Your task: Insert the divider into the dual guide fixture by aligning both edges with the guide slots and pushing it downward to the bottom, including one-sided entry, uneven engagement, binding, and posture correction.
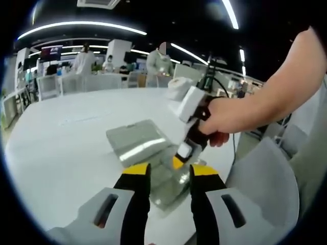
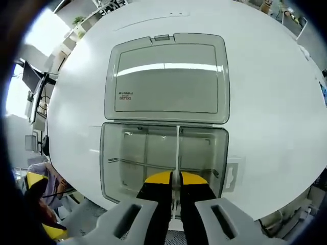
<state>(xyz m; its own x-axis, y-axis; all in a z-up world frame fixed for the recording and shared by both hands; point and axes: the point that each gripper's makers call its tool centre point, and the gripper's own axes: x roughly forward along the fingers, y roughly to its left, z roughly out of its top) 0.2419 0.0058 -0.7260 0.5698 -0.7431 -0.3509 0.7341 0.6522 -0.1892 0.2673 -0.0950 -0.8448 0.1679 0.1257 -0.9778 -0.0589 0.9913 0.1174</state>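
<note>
Now right tongs [image 2: 176, 179] pinch thin translucent divider [image 2: 178, 148] in clear box [image 2: 115, 153].

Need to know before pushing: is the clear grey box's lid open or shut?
Open. The hinged lid lies flat on the white table behind the clear grey box.

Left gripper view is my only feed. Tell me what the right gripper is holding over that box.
Observer: In the right gripper view, the right gripper is shut on a thin white divider, seen edge-on over the open box.
Operator: Give me its line across the box.
Observer: It runs from the near wall towards the hinge-side wall, slightly right of the box's middle.
Operator: Report the lid.
Observer: The lid lies flat open on the table beyond the box, with small lettering on its left part.
</note>
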